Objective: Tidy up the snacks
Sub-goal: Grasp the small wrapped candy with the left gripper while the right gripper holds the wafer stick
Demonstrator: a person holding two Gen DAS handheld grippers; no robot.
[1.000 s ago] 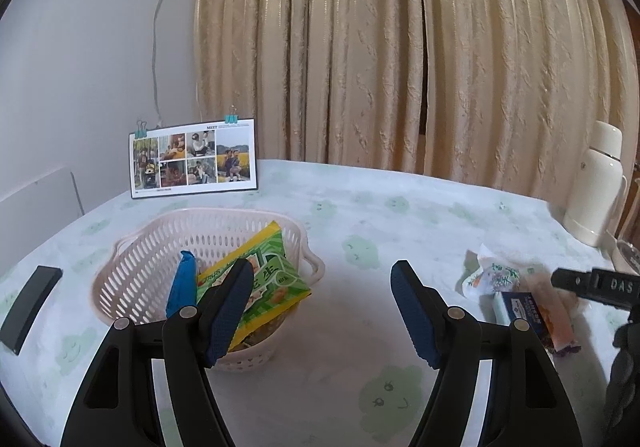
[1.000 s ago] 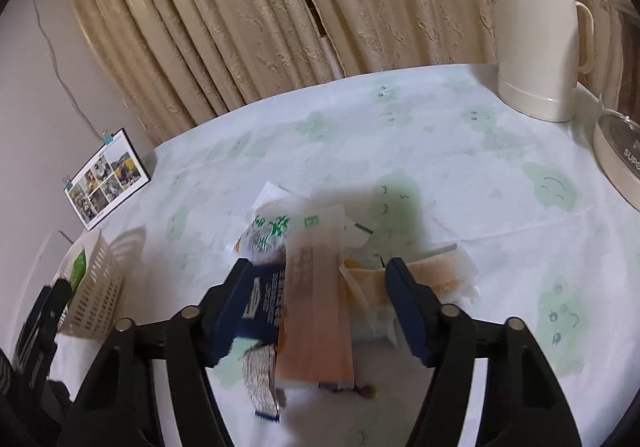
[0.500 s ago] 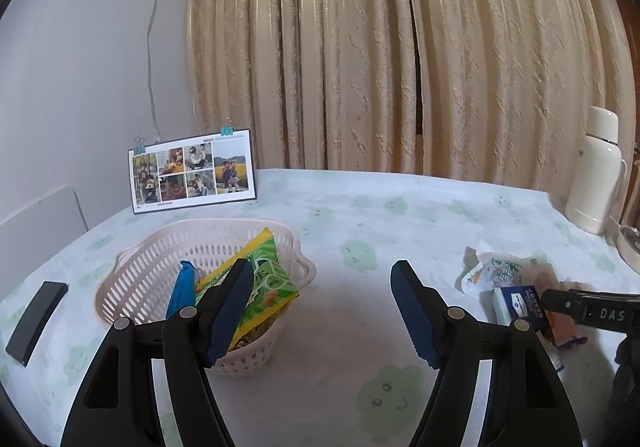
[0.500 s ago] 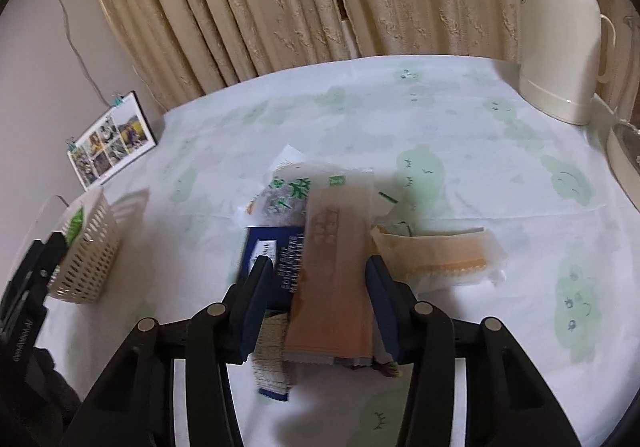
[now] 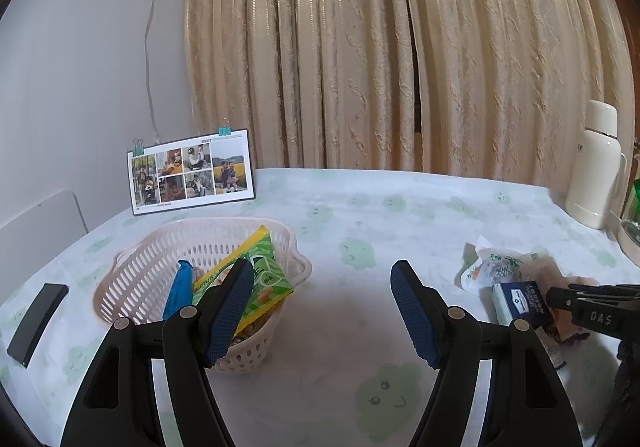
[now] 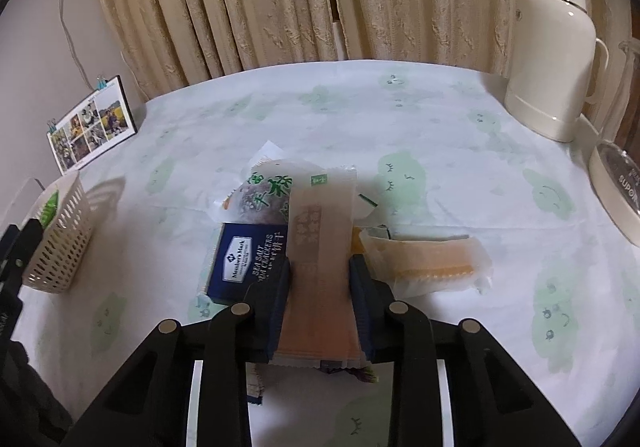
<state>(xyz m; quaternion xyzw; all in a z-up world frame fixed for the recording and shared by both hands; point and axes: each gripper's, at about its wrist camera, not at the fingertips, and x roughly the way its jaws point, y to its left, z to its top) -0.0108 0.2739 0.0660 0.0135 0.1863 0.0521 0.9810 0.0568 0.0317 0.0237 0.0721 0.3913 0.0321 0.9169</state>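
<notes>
1. The right wrist view shows what the left cannot: the right gripper [image 6: 320, 279] has its two blue-padded fingers pressed against the sides of a long translucent orange-brown snack packet [image 6: 320, 243], which lies on top of the snack pile. The left view catches only that gripper's black tip (lettered "DAS") at its right edge.
2. The left wrist view shows the inside of the round pale-pink perforated plastic basket [image 5: 136, 279]; the right view sees only its slotted side wall at far left.
3. The left gripper [image 5: 322, 307] hangs wide apart and holds nothing, its left pad in front of the basket's near rim.
4. In the basket, two packets can be counted: a green-and-yellow glossy snack bag [image 5: 256, 279] and a narrow blue wrapper [image 5: 178, 289] standing on end.
5. In the pile on the table, four packets are clear: the gripped one, a navy rectangular cracker pack [image 6: 250, 263] touching its left side, a crinkly clear bag with green print [image 6: 264, 195] behind, and a frosted wrapper with an orange filling [image 6: 428, 263] to its right. Edges of more wrappers show beneath; their number cannot be told.
6. One cream smooth thermos jug [image 6: 552, 63] stands at far right, and one clipped photo card [image 5: 192, 177] leans at the wall, on the white cloth with green cloud faces [image 5: 360, 347].
</notes>
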